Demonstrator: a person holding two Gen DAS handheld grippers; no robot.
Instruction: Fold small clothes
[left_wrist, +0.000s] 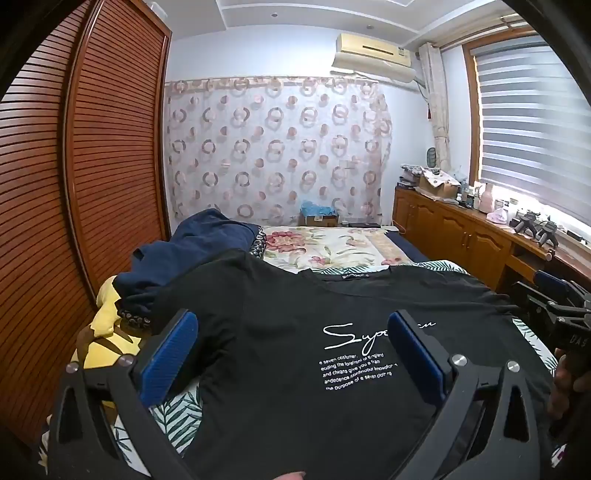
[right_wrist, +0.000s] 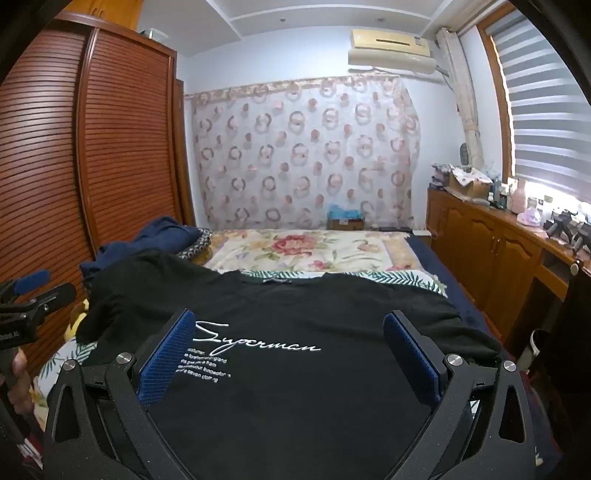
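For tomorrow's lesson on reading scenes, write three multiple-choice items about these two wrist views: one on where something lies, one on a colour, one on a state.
1. Where does the heap of dark blue clothes lie?
A. left of the T-shirt, by the wardrobe
B. on the cabinet
C. on the floor

2. What colour is the T-shirt with white writing?
A. red
B. black
C. yellow

3. How do the two grippers stand?
A. both shut on cloth
B. one shut
C. both open

Answers: 1 A, the blue clothes sit between the T-shirt and the wardrobe. 2 B, the cloth is black. 3 C, the left gripper and right gripper show fingers wide apart, holding nothing.
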